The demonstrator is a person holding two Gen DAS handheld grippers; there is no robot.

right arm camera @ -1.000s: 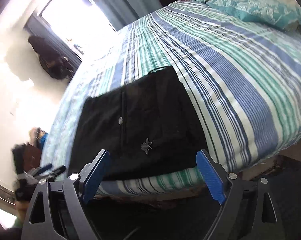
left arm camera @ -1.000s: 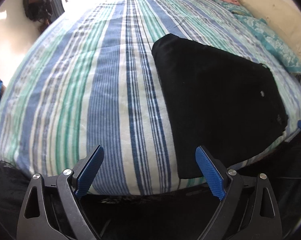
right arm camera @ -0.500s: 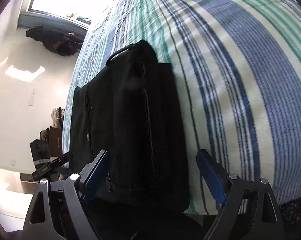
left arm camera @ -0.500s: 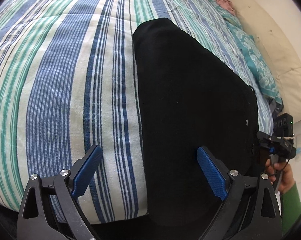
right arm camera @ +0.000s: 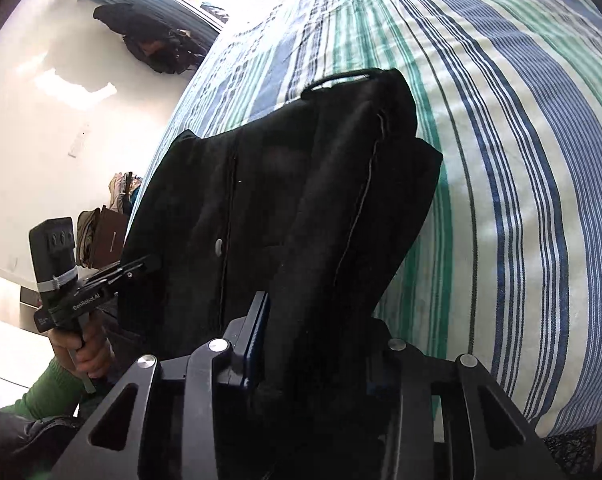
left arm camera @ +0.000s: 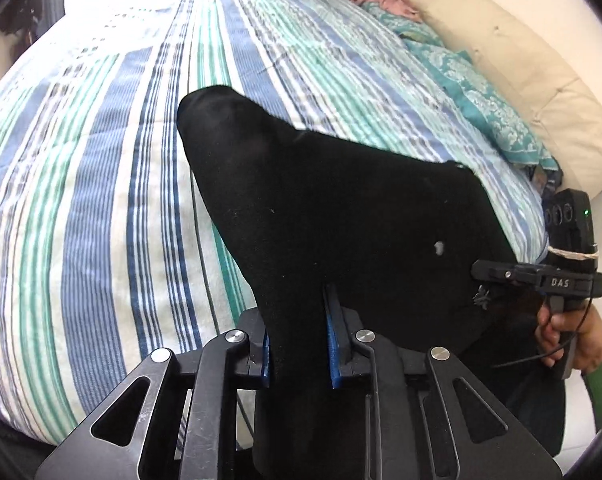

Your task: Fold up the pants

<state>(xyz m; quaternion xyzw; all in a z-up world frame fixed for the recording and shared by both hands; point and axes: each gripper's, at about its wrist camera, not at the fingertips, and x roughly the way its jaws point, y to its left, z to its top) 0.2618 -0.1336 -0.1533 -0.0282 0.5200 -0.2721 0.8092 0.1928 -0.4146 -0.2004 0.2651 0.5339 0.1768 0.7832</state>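
Black pants [left arm camera: 341, 216] on striped bed [left arm camera: 81, 200], long axis running away from near edge; left gripper [left arm camera: 299, 344] and right gripper [right arm camera: 313, 360] closing, cloth pinched at near corners.

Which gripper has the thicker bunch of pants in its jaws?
The right gripper: its closing jaws stand wider, around a bulky fold of the black pants. The left gripper, also closing, pinches a thinner edge.

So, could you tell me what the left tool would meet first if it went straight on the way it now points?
Most likely the black pants: the left tool is closing on their edge, and they fill its line ahead.
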